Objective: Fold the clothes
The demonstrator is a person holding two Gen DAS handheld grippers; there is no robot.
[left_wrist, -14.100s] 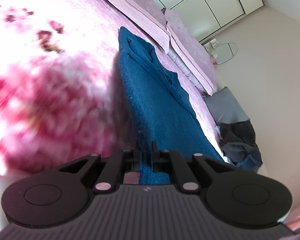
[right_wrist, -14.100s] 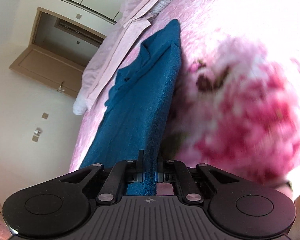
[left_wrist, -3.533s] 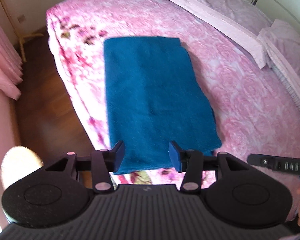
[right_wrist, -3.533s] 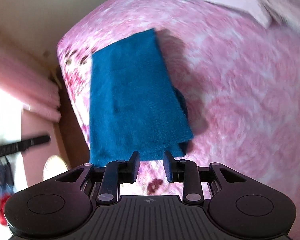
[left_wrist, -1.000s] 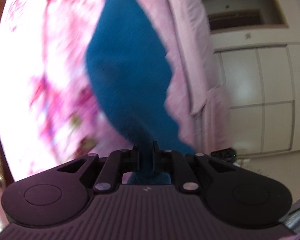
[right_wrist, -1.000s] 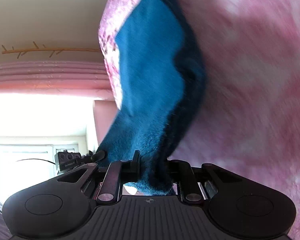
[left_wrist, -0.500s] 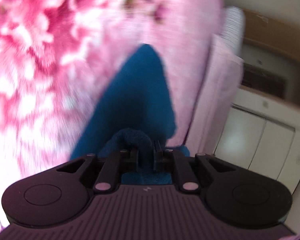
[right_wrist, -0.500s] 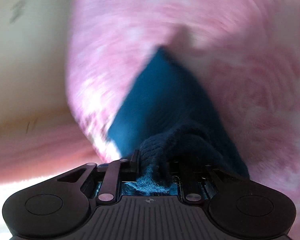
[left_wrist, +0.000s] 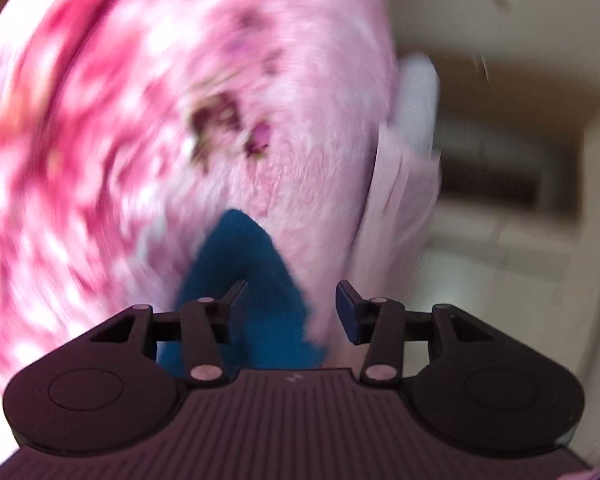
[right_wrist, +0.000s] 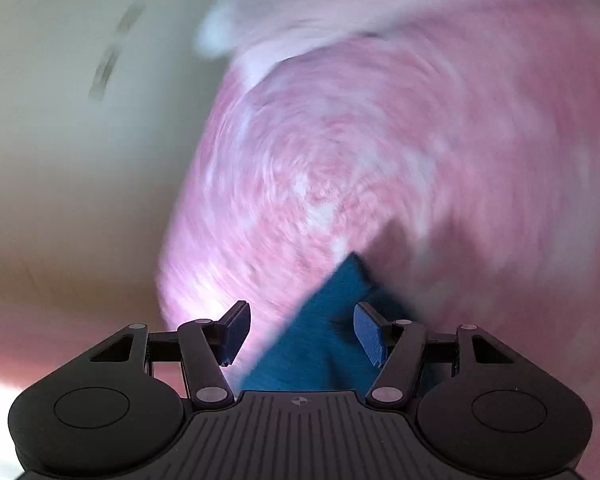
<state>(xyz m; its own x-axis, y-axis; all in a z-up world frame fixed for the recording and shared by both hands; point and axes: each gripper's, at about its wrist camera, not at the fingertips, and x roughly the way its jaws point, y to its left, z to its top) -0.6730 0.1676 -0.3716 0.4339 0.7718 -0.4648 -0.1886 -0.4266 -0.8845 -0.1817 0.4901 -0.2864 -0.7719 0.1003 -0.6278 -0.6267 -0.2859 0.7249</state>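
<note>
A folded blue garment [left_wrist: 256,292] lies on the pink floral bedspread [left_wrist: 148,128]; only a pointed corner of it shows in the left wrist view. My left gripper [left_wrist: 290,310] stands open just above that corner, holding nothing. In the right wrist view another corner of the blue garment [right_wrist: 328,332] lies between the spread fingers of my right gripper [right_wrist: 300,334], which is open and not gripping it. Both views are smeared by motion.
The pink bedspread [right_wrist: 360,152] fills most of both views. Pale pink pillows [left_wrist: 400,200] lie at the bed's head, beside a white wardrobe [left_wrist: 512,248] and a brown recess. A cream wall [right_wrist: 72,152] borders the bed on the left of the right wrist view.
Both grippers were shut on the blue garment half a second ago and are open now; the cloth has dropped onto the bed. Both cameras have swung over the bed.
</note>
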